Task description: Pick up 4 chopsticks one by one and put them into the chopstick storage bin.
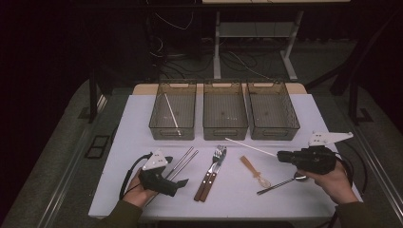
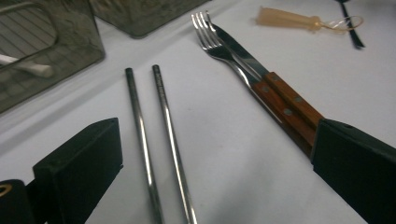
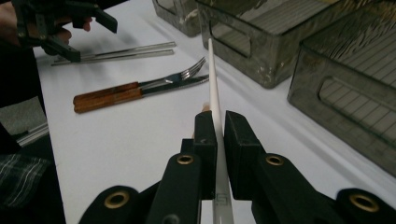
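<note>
Your right gripper (image 3: 219,126) pinches the white chopstick (image 1: 247,147) near one end — tip aimed at the left bin (image 1: 172,110) (its mate's inside) — left gripper (image 2: 210,163) spread, idle.

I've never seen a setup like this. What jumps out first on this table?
The right tongs are clamped on a long white chopstick, lifted off the table and pointing toward the three smoky plastic bins lined up along the far edge; the left bin already has a similar white stick inside. The left tongs stand open just over a pair of metal chopsticks, with a wooden-handled fork and knife lying alongside at the table's centre.
</note>
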`<state>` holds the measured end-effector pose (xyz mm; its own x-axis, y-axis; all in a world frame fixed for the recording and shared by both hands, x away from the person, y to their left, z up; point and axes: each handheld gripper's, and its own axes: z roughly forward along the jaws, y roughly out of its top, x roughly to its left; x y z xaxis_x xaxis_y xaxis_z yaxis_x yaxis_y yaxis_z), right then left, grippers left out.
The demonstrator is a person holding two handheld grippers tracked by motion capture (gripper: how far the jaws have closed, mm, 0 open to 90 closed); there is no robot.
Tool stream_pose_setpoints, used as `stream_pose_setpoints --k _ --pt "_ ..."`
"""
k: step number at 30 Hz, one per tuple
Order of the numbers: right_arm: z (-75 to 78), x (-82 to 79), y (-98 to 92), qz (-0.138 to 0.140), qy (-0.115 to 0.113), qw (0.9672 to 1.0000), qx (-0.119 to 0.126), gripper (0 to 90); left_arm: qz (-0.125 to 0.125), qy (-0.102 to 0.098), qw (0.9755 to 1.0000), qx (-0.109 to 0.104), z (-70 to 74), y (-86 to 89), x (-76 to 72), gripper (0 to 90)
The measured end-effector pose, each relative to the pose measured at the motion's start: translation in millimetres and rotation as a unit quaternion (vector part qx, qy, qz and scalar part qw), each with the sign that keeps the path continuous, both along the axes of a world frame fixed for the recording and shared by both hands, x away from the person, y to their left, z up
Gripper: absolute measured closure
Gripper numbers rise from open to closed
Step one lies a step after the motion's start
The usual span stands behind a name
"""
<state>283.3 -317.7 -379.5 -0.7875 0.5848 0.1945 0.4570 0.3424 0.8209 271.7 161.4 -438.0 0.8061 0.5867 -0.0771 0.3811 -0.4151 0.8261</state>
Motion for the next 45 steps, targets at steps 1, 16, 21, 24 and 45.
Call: stream_pose_setpoints --k 1,16,21,24,45 --pt "1.4 1.3 0.6 -0.001 -0.002 1.0000 0.004 84.2 0.001 -0.001 1.0000 -0.001 0.1 0.1 0.1 0.9" --pt "18.0 24.7 26.5 0.003 -0.023 0.9993 0.031 84.2 0.018 -0.007 0.9998 0.001 1.4 1.1 -0.1 0.9" --pt "21.6 32.7 40.1 0.010 -0.028 0.9990 0.033 84.3 0.019 -0.006 0.9998 0.003 2.5 2.8 0.2 1.0" --pt "24.7 37.4 48.1 0.011 -0.032 0.9987 0.038 84.3 0.019 -0.005 0.9998 0.003 2.1 2.3 0.0 1.3" --pt "45.8 96.5 123.1 -0.010 -0.052 0.9983 0.025 84.3 0.019 -0.004 0.9998 -0.006 0.7 2.6 0.1 2.2"
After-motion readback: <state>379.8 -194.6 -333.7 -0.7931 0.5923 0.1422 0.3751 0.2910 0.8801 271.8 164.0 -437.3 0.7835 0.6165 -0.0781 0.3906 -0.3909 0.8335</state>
